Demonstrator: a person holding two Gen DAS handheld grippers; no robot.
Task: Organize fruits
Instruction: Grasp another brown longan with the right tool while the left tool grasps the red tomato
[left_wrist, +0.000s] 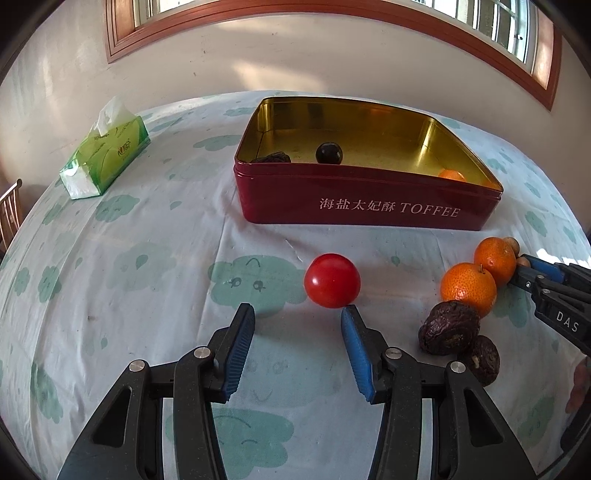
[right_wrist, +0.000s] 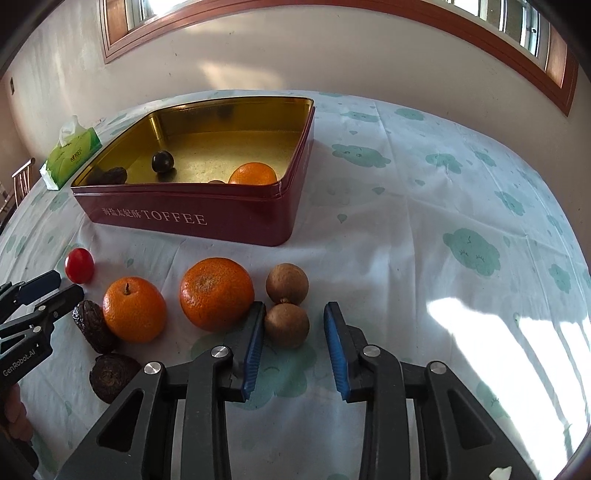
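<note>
A red TOFFEE tin (left_wrist: 369, 206) (right_wrist: 192, 218) stands open on the table and holds a dark round fruit (left_wrist: 328, 153), a wrinkled dark fruit (left_wrist: 273, 158) and an orange (right_wrist: 253, 174). A red tomato (left_wrist: 331, 280) (right_wrist: 79, 265) lies just ahead of my open, empty left gripper (left_wrist: 297, 314). Two oranges (right_wrist: 216, 293) (right_wrist: 133, 309), two brown round fruits (right_wrist: 287, 283) (right_wrist: 287, 325) and two wrinkled dark fruits (right_wrist: 90, 325) (right_wrist: 110, 376) lie in front of the tin. My right gripper (right_wrist: 294, 310) is open, its fingers on either side of the nearer brown fruit.
A green tissue box (left_wrist: 105, 158) (right_wrist: 70, 155) sits at the far left of the table. The table has a white cloth with green cloud prints (left_wrist: 147, 258). A wall with a wood-framed window is behind.
</note>
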